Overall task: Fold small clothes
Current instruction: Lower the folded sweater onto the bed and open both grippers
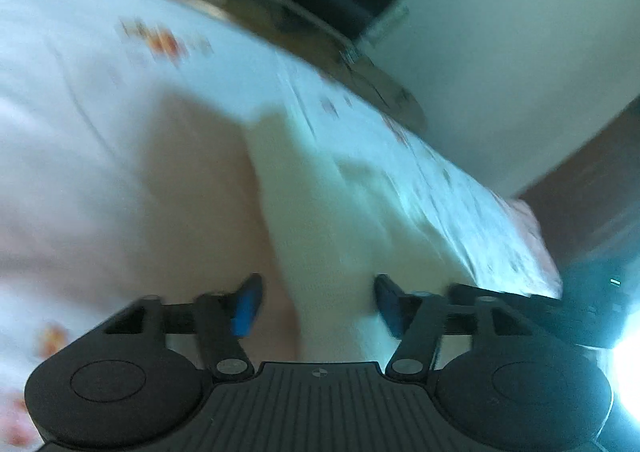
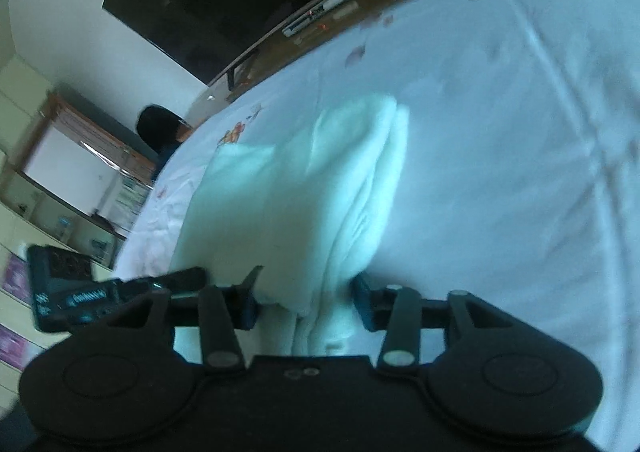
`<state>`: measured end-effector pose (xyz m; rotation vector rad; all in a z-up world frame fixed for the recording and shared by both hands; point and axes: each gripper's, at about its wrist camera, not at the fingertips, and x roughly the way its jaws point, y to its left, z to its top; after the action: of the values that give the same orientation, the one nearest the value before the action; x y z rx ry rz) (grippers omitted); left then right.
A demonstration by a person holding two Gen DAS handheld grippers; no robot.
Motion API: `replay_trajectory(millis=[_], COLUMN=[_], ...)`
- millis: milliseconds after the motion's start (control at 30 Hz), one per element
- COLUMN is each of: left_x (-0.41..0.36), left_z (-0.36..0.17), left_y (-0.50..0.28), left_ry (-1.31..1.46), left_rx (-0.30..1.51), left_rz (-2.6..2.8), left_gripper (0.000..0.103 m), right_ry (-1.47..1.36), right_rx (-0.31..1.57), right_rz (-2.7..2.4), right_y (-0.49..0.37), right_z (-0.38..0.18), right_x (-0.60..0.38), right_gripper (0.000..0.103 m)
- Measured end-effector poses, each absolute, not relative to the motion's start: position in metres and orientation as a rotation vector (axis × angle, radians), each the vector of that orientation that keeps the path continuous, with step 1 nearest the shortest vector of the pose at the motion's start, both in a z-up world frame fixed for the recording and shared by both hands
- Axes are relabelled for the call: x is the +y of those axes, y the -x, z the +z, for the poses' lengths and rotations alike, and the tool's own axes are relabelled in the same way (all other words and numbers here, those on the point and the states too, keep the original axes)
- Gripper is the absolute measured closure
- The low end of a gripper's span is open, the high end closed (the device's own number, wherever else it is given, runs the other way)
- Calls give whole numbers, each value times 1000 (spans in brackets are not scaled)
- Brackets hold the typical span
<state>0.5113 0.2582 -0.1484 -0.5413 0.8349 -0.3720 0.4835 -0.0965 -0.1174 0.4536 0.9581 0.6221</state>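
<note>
Garment (image 2: 304, 188), white, folded, on floral bedsheet (image 2: 500, 140). Left gripper (image 1: 318, 304) jaws apart, garment edge between blue pads (image 1: 246, 306), no clamp. Right gripper (image 2: 306, 302) jaws apart, straddling near folded edge, contact unclear. Both views blurred.

White garment (image 2: 304, 188) was soft matt cloth; bedsheet (image 2: 500, 132) smooth printed cotton-like fabric; gripper bodies matt black plastic.

White garment (image 2: 320, 188) folded, layered, lying on floral bedsheet (image 2: 500, 132).
</note>
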Motion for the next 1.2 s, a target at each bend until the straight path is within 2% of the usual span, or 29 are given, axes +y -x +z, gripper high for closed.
replay_trajectory(millis=[100, 233, 267, 367, 400, 500, 533, 567, 600, 700, 800, 833, 900, 1000, 1033, 1067, 1200], left_x=[265, 254, 250, 241, 238, 238, 237, 236, 235, 226, 228, 230, 226, 219, 215, 211, 200], left_z=[-137, -148, -153, -157, -156, -145, -139, -136, -133, -136, -150, -153, -143, -124, -121, -120, -135], left_y=[-529, -555, -556, -554, -553, -544, -533, -524, -514, -487, -474, -470, -463, -436, -426, -418, -399], left_ry=[525, 475, 473, 416, 405, 398, 387, 377, 365, 318, 335, 355, 343, 308, 281, 264, 262], left_rx=[810, 869, 883, 848, 843, 825, 801, 786, 773, 778, 802, 786, 798, 768, 760, 758, 813], left_rz=[-316, -259, -254, -242, -237, -231, -244, -254, -254, -261, -210, -203, -184, -198, -198, -184, -161], left_gripper=[38, 35, 28, 26, 26, 26, 25, 17, 11, 10, 10, 10, 10, 10, 8, 0, 0], right_ry=[-407, -367, -348, -249, -245, -228, -221, -219, -217, -183, -91, -52, -85, -120, -118, -103, 139], right_rx=[880, 848, 867, 929, 912, 932, 929, 910, 884, 863, 902, 917, 969, 910, 886, 873, 919], right_rz=[562, 540, 542, 448, 447, 436, 436, 451, 467, 542, 524, 481, 423, 415, 450, 483, 510], right_y=[-488, -508, -513, -529, -528, -525, -517, -509, -500, -463, -444, -443, -443, -419, -405, -394, -372], right_z=[-90, -79, -83, -105, -108, -99, -91, -82, -73, -55, -65, -73, -86, -65, -56, -53, -77], right_x=[-102, -89, -83, -72, -74, -78, -79, -76, -78, -78, -67, -66, -75, -83, -82, -79, -54], right_gripper=[54, 72, 75, 87, 87, 85, 75, 66, 65, 65, 68, 65, 65, 66, 65, 66, 69])
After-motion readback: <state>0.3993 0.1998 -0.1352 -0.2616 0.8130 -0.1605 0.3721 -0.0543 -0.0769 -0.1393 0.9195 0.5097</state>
